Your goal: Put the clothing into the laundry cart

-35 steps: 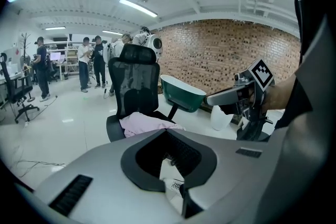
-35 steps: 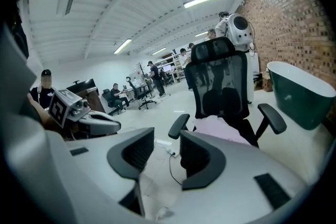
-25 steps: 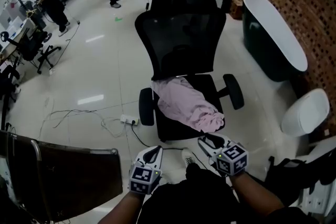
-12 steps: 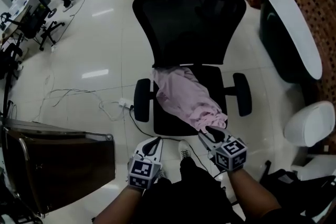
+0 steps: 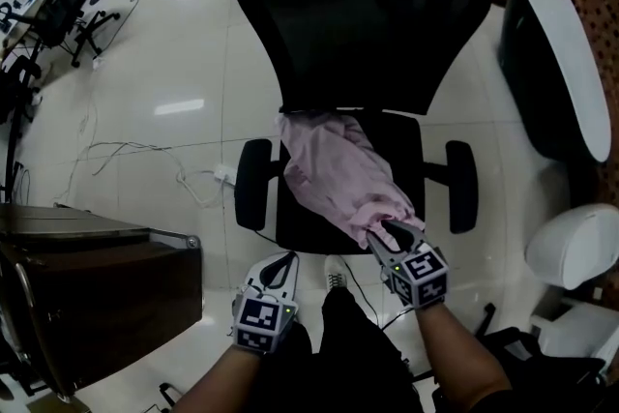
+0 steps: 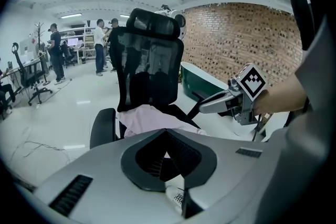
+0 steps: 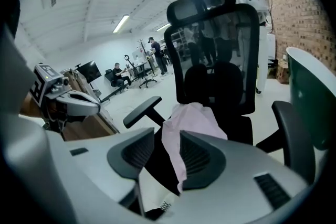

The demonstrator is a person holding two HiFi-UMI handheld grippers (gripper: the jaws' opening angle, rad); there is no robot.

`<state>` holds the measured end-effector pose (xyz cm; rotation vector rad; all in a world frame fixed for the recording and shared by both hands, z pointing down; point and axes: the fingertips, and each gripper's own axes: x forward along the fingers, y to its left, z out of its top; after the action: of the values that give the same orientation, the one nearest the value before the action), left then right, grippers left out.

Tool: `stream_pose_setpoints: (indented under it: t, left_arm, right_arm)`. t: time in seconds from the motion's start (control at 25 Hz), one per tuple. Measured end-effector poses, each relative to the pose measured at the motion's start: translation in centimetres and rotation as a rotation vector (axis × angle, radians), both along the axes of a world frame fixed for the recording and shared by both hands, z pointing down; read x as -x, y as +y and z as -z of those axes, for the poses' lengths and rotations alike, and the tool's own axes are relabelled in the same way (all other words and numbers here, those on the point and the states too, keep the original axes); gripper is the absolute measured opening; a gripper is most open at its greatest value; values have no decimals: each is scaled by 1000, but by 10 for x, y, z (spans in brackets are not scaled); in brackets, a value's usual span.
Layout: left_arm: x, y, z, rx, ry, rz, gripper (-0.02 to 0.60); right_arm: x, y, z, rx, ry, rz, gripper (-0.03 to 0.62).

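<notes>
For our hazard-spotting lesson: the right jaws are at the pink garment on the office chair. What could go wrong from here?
The jaws of the right gripper stand apart around only the near edge of the pink garment; closing there may pinch a thin fold that slips.
The garment lies along the chair seat beside the armrest, so a pull could snag it.
Cables lie on the floor near the dark cart; trailing cloth might catch.
</notes>
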<state>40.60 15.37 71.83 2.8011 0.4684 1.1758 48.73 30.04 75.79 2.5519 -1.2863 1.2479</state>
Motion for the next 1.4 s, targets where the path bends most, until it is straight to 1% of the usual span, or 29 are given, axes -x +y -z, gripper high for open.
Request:
stream_pose_setpoints:
  t: [0.24, 0.36, 0.48, 0.56, 0.64, 0.72, 0.76, 0.88, 0.96, 1.0, 1.04, 1.12, 1.16, 1.28, 1.4]
  left_arm:
    - [-22, -9, -31, -10, -36, 43, -2]
    - [-24, -10, -44, 14, -82, 60, -2]
    - [-25, -12, -56, 29, -103, 73, -2]
    - [-26, -15, -63, 22, -102, 66, -2]
    - [-26, -18, -70, 12, -102, 63, -2]
    - [-24, -21, -76, 8, -115, 61, -2]
    - [-23, -23, -79, 8, -124, 62, -2]
    - [-24, -28, -88, 5, -123, 74, -2]
    - [-24, -32, -93, 6, -124, 84, -2]
    - [-24, -34, -96, 8, -128, 88, -2]
    - [-24, -35, -98, 9, -133, 89, -2]
    - [-24, -34, -103, 13, -148, 77, -2]
    - [-24, -33, -105, 15, -154, 70, -2]
    - [-27, -32, -111, 18, -145, 68, -2]
    - [-28, -31, -110, 24, -150, 71, -2]
  right_arm:
    - [-37, 5, -56, 70, -24, 7, 176]
    - [-57, 6, -81, 101, -24, 3, 177]
    - [-74, 1, -99, 128, 1, 10, 178]
    - [-86, -2, -115, 162, 14, 23, 273]
    - [-96, -5, -134, 199, 23, 48, 288]
    - [-102, -12, -156, 252, 21, 96, 349]
    - [-104, -14, -169, 285, 16, 124, 391]
    - [-108, -17, -204, 362, -1, 177, 394]
    - [-109, -15, -223, 401, -17, 181, 430]
    - [-110, -13, -231, 414, -23, 177, 431]
    - [-112, -12, -237, 422, -32, 173, 467]
    - [-112, -12, -251, 426, -65, 171, 496]
    - [-110, -12, -259, 427, -86, 176, 525]
    - [-101, -14, -284, 450, -141, 204, 526]
    - [-104, -22, -294, 464, -149, 229, 526]
